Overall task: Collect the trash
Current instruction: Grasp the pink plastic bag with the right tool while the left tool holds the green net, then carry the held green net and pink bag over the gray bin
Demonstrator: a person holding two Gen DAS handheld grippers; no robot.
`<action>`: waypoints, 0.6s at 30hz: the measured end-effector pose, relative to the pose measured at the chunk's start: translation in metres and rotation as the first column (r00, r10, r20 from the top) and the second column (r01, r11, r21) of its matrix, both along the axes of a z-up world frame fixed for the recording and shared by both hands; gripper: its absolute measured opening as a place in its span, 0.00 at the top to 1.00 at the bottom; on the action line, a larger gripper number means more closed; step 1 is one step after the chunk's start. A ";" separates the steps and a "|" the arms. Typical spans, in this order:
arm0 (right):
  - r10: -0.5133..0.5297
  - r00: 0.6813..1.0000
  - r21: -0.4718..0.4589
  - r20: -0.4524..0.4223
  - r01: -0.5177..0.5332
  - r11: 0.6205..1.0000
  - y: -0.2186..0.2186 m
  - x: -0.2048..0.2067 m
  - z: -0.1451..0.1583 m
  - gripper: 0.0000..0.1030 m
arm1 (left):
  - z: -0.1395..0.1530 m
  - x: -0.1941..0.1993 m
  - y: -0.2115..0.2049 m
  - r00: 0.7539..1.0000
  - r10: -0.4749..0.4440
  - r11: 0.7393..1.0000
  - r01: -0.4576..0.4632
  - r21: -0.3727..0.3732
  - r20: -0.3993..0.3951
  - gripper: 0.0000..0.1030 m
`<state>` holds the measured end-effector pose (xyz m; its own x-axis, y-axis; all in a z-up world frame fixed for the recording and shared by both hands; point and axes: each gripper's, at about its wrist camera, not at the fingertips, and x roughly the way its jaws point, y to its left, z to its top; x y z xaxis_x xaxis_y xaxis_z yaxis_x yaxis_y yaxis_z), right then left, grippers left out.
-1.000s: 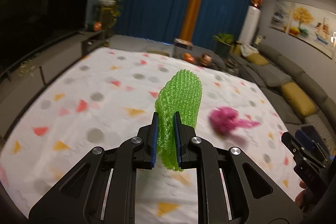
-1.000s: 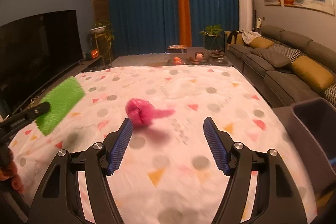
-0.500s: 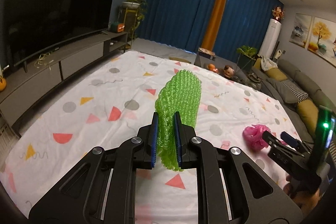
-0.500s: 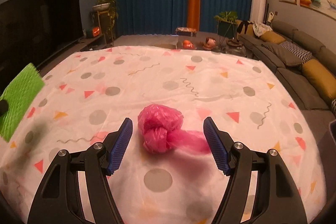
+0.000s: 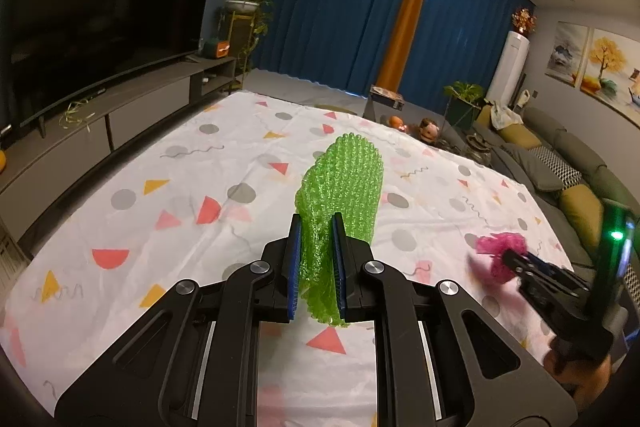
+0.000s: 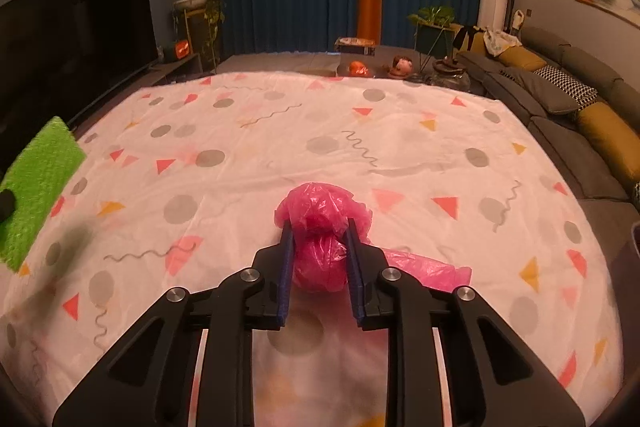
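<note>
**Left wrist, right wrist: both tongs loaded**

Left wrist: left gripper clamps the green foam net upright, above the cloth's near edge.

Right wrist: right gripper pinches the pink bag at the near edge, tail trailing right.

We are looking at a big white sheet covering a flat surface. It is showing grey dots, red and yellow triangles and squiggly lines. A pink plastic bag is lying on it near us, with its loose tail trailing to the right.
</note>
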<state>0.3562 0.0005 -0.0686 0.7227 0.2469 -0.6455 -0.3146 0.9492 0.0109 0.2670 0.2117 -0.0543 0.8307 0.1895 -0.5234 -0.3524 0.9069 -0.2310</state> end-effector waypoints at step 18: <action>-0.189 0.965 0.112 0.181 0.170 0.979 -0.164 -0.122 0.073 0.76 | 0.023 -0.004 -0.133 0.950 -0.311 0.950 0.311 0.041 0.006 0.87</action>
